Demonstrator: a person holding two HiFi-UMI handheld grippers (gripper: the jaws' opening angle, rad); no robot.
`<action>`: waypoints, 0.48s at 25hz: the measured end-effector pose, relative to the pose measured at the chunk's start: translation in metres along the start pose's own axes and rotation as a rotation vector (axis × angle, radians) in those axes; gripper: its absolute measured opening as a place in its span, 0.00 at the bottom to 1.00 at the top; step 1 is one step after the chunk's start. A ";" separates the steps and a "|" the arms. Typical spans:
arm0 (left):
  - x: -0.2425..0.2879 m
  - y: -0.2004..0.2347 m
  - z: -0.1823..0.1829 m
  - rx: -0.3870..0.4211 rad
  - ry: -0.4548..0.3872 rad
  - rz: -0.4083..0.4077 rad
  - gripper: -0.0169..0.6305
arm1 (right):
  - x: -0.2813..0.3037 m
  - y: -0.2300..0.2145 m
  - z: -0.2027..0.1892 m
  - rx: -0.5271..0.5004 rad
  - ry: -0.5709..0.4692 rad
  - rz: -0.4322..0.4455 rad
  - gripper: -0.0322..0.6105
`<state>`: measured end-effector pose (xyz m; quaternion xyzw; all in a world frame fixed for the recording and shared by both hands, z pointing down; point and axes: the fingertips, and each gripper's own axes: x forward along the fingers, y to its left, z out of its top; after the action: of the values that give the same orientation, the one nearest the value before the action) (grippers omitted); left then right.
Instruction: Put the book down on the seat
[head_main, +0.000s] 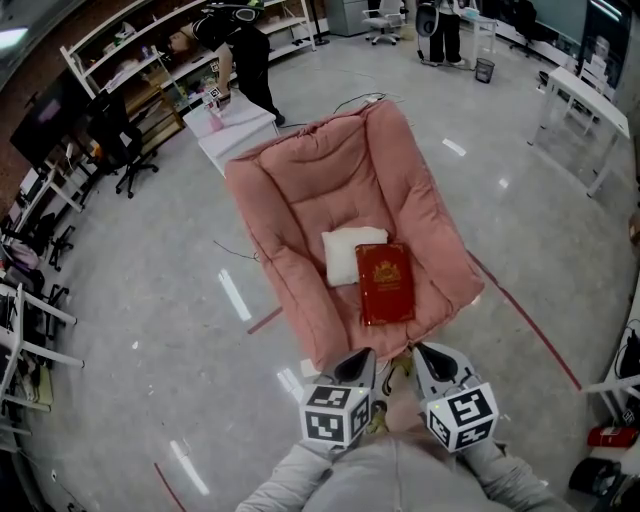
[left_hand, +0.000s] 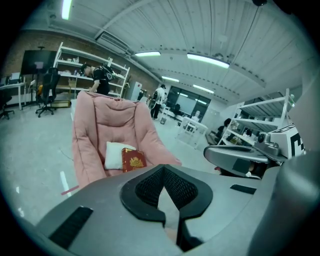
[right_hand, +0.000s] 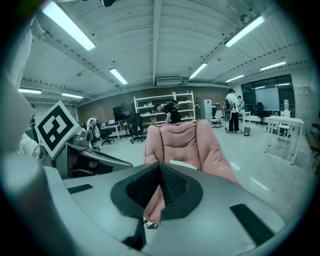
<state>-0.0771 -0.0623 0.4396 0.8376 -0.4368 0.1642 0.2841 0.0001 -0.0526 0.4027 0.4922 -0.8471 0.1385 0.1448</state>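
Observation:
A red book (head_main: 386, 284) with a gold emblem lies flat on the seat of the pink padded chair (head_main: 300, 190), its left edge against a white cushion (head_main: 350, 255). Both grippers are drawn back near my body, short of the chair's front edge, and point toward it. My left gripper (head_main: 362, 360) is shut with nothing between its jaws. My right gripper (head_main: 428, 355) beside it is also shut and holds nothing. The left gripper view shows the book (left_hand: 133, 161) and cushion (left_hand: 116, 155) beyond the closed left gripper (left_hand: 161, 170). Past the closed right gripper (right_hand: 160, 167), the right gripper view shows the chair (right_hand: 180, 140).
A white table (head_main: 235, 125) stands behind the chair with a person (head_main: 245, 55) in black at it. Shelves (head_main: 130, 60) and office chairs (head_main: 125, 150) line the left. White desks (head_main: 590, 110) stand at the right. A red tape line (head_main: 530, 325) crosses the floor.

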 end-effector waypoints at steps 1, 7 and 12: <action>-0.001 0.000 0.001 -0.001 -0.001 0.000 0.04 | 0.000 0.001 0.002 -0.002 -0.003 0.000 0.06; 0.001 0.003 0.003 -0.005 -0.004 -0.005 0.04 | 0.004 0.002 0.002 -0.015 0.001 0.005 0.06; -0.001 0.003 0.005 -0.008 -0.002 -0.006 0.04 | 0.004 0.003 0.004 -0.020 0.003 0.004 0.06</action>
<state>-0.0802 -0.0662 0.4367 0.8379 -0.4351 0.1609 0.2875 -0.0048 -0.0565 0.4002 0.4886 -0.8493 0.1310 0.1510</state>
